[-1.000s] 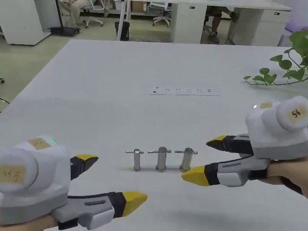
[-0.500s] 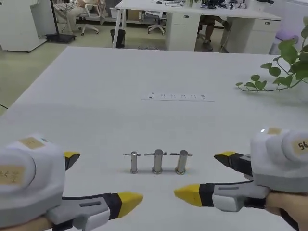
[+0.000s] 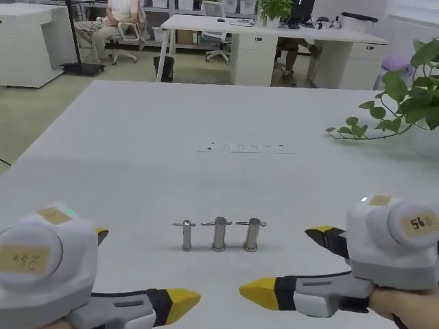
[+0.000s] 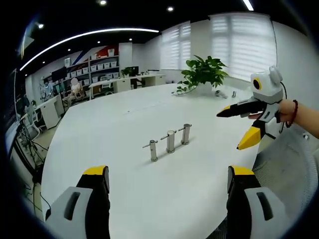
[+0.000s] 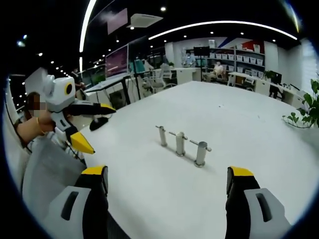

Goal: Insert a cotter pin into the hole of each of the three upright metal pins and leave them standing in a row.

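Note:
Three short metal pins stand upright in a row on the white table: left pin [image 3: 186, 235], middle pin [image 3: 219, 234], right pin [image 3: 252, 234]. Each has a thin cotter pin crossing its top. The row also shows in the left gripper view [image 4: 171, 141] and the right gripper view [image 5: 180, 143]. My left gripper [image 3: 140, 269] [image 4: 168, 172] is open and empty, near and to the left of the row. Also open and empty, my right gripper [image 3: 286, 262] [image 5: 166, 172] sits near and to the right. Neither touches a pin.
The white table [image 3: 137, 157] has a flush socket strip [image 3: 245, 147] beyond the pins. A leafy plant [image 3: 398, 96] hangs over the far right edge. Desks, chairs and a seated person are in the room behind.
Both grippers have drawn back toward me and lower in the head view, away from the pins. The head camera has tilted up. The pins stand as before.

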Tool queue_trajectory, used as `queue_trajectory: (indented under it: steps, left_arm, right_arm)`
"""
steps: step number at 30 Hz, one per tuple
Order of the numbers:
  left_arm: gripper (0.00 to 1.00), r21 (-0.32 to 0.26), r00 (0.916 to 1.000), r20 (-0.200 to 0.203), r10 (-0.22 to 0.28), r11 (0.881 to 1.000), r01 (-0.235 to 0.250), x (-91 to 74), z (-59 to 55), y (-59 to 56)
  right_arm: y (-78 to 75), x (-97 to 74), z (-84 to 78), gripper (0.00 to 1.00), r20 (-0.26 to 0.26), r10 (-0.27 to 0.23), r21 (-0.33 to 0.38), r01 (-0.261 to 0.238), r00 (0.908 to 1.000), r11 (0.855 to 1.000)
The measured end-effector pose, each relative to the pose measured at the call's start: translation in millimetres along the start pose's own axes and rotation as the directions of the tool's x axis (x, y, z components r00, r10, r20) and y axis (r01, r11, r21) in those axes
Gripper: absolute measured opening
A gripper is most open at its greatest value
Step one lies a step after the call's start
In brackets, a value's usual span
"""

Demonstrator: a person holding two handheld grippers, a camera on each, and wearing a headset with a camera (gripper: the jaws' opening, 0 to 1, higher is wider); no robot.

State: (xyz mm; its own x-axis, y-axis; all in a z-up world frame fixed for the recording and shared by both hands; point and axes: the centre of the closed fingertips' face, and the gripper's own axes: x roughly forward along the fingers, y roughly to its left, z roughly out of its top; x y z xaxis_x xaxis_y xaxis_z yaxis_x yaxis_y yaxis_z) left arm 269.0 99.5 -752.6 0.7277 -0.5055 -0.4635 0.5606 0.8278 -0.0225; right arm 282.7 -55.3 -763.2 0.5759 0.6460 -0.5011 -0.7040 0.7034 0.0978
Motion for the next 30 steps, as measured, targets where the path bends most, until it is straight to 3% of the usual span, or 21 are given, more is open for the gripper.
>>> queue_trajectory:
  steps: [9, 14, 25, 30]
  left_arm:
    - [0.99, -0.002, 0.9999, -0.002, 0.015, 1.000, -0.015, -6.3, -2.1, -0.4]
    - [0.98, -0.011, 0.9998, -0.003, 0.020, 1.000, -0.020, -9.4, -3.8, 2.7]
    - [0.96, -0.019, 0.9992, -0.008, 0.038, 0.999, -0.038, -11.8, -5.3, 6.6]
    - [0.95, -0.022, 0.9991, -0.013, 0.040, 0.999, -0.041, -11.8, -6.2, 7.5]
  right_arm:
    - [-1.6, -11.4, 2.9, 0.95, 0.048, -0.035, 0.027, 0.034, 0.9982, 0.999]
    - [-2.4, -13.1, 1.5, 0.92, 0.051, -0.044, 0.035, 0.043, 0.9977, 0.998]
    - [1.2, -13.4, 2.5, 0.88, 0.069, -0.039, 0.032, 0.037, 0.9968, 0.999]
    - [5.1, -12.7, 3.5, 0.81, 0.079, -0.013, 0.050, 0.009, 0.9968, 0.999]
